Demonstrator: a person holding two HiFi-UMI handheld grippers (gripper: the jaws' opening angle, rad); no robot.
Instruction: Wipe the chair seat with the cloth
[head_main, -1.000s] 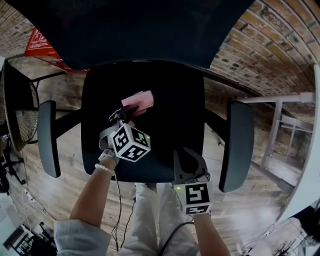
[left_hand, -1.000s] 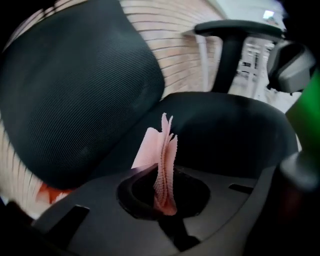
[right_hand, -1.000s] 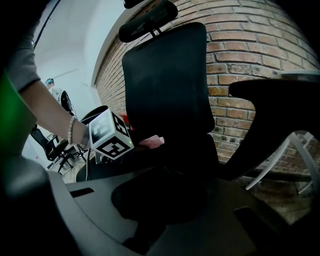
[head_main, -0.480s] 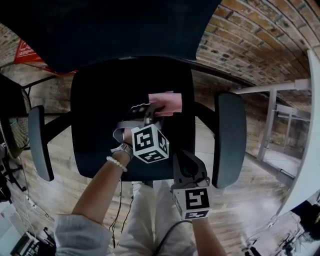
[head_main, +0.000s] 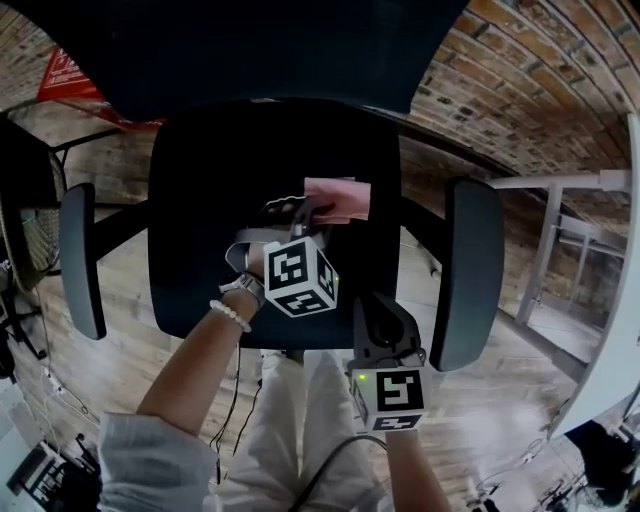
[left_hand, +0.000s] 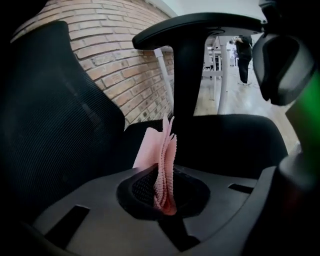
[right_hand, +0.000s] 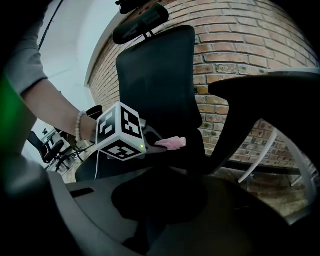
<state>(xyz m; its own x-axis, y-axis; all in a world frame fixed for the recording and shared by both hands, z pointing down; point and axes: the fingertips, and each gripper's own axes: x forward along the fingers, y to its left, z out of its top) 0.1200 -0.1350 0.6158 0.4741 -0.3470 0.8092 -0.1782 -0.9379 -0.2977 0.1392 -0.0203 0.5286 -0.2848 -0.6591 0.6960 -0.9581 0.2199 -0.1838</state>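
The black chair seat (head_main: 230, 190) fills the middle of the head view. My left gripper (head_main: 312, 208) is shut on a folded pink cloth (head_main: 338, 198), holding it on the right part of the seat. In the left gripper view the cloth (left_hand: 162, 155) stands pinched edge-on between the jaws, with the seat (left_hand: 235, 140) behind it. My right gripper (head_main: 372, 312) hangs at the seat's front right edge, jaws together and empty. From the right gripper view I see the left gripper's marker cube (right_hand: 120, 132) and the cloth (right_hand: 171, 143) beyond it.
Two armrests (head_main: 78, 260) (head_main: 470, 270) flank the seat, and the mesh backrest (head_main: 250, 50) stands at its far side. A brick wall (head_main: 520, 70) is behind. A white desk frame (head_main: 560, 230) stands at the right. The person's legs (head_main: 300, 420) are near the seat's front, on wooden floor.
The left gripper has carried the pink cloth across the seat from its left-middle to its right part. The right gripper has stayed by the front right edge.
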